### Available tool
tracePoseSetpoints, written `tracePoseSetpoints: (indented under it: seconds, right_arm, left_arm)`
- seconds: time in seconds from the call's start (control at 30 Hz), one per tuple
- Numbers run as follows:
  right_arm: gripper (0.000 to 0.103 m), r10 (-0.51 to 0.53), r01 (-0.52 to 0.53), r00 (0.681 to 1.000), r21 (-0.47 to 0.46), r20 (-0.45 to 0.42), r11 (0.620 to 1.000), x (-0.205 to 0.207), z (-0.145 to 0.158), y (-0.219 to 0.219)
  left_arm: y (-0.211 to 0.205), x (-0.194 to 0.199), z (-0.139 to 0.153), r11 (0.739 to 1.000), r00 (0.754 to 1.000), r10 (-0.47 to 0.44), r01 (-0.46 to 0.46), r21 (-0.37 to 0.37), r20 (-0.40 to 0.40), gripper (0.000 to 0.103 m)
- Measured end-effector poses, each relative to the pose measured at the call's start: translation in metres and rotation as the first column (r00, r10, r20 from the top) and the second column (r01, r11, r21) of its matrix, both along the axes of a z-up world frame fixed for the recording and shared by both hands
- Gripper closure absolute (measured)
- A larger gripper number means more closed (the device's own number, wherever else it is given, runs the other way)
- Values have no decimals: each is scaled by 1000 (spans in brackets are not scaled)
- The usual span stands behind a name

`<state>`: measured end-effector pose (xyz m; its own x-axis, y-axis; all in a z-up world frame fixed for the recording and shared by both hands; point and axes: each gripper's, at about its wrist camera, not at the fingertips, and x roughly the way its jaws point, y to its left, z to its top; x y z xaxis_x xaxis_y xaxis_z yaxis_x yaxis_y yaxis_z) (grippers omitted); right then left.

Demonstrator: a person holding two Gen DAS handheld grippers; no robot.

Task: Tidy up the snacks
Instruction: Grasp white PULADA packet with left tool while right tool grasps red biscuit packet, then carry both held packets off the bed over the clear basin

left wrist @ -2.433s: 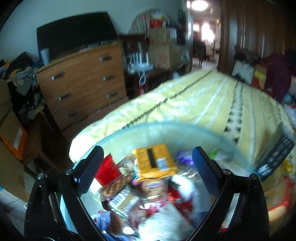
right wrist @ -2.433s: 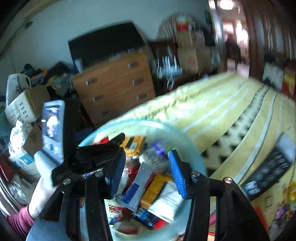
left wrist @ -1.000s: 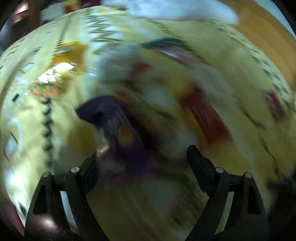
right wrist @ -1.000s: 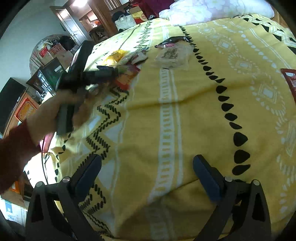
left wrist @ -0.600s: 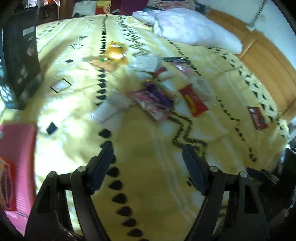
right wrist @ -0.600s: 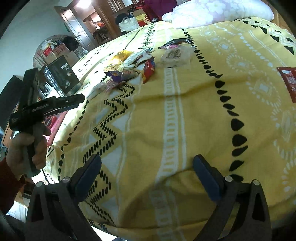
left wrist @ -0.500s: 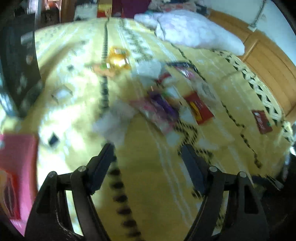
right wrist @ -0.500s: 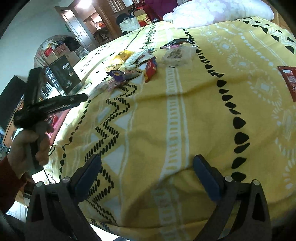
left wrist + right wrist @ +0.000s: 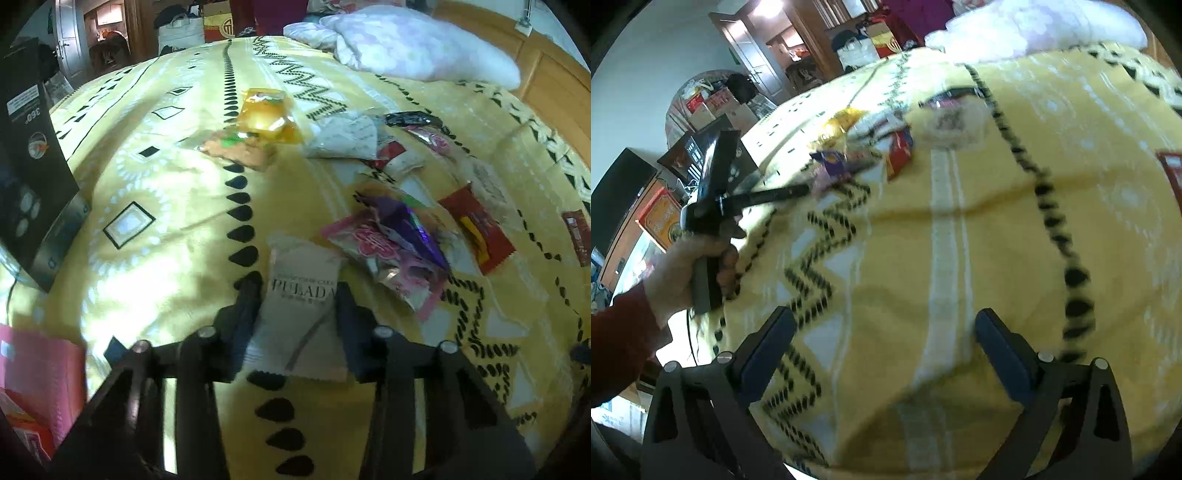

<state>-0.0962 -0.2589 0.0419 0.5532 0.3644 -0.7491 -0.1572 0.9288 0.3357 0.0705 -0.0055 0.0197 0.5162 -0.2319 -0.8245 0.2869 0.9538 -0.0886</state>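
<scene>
Bright patchy daylight on the yellow bedspread (image 9: 155, 206), washed-out glare left of the white snack packet (image 9: 303, 310). Heavy fisheye bending, dark vignette at corners. Right wrist view motion-blurred across the snack pile (image 9: 871, 147); ceiling lamp (image 9: 768, 7) blown out.

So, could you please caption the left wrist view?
Left gripper closing on a white snack packet on the yellow bedspread.

A bed (image 9: 155, 206) under a yellow patterned cover carries scattered snack packets (image 9: 384, 236); a white pillow (image 9: 413, 48) lies at its head; a black box (image 9: 33, 177) rests at 1 edge.
</scene>
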Motion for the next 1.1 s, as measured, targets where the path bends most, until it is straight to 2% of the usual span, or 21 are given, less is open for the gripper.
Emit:
tracePoseSetpoints:
  seconds: [0.13, 0.3, 0.43, 0.53, 0.6, 0.63, 0.67, 0.7, 0.73, 0.9, 1.1]
  right_arm:
    - [31, 26, -24, 999, -38, 43, 999, 40, 9, 10]
    - [31, 43, -39, 997, -72, 65, 997, 110, 9, 23]
    - [31, 51, -48, 998, -127, 21, 991, 161, -8, 36]
    - [31, 51, -55, 998, -164, -23, 985, 183, -28, 41]
    - [35, 48, -53, 998, -200, -30, 978, 187, -37, 42]
    - [46, 37, -42, 999, -219, -25, 975, 187, -39, 41]
    - [62, 20, -24, 1000, -229, -17, 973, 187, -40, 38]
    - [69, 7, -10, 1000, -213, -12, 977, 185, -39, 34]
    - [72, 0, -1, 1000, -199, -7, 980, 184, -37, 30]
    - [77, -1, 6, 1000, -176, 28, 984, 162, -16, 27]
    - [77, -68, 77, 992, -88, 104, 993, 116, 32, 18]
  left_arm:
    - [13, -16, 12, 998, 999, 40, -40, -46, -4, 67]
    - [24, -27, 27, 993, 996, 86, -84, -84, 20, 67]
    - [29, -25, 33, 988, 993, 115, -113, -108, 18, 67]
    - [26, -24, 33, 989, 994, 107, -105, -104, 15, 67]
    - [24, -26, 33, 990, 995, 101, -99, -103, 12, 67]
    - [22, -27, 33, 990, 995, 98, -96, -102, 12, 67]
    - [22, -28, 33, 990, 995, 97, -95, -102, 11, 68]
    - [21, -28, 33, 990, 995, 97, -95, -102, 11, 68]
    - [21, -29, 34, 990, 995, 99, -97, -103, 9, 68]
    - [18, -34, 44, 990, 996, 89, -86, -110, 24, 68]
    - [9, -45, 74, 995, 995, 48, -40, -90, 91, 68]
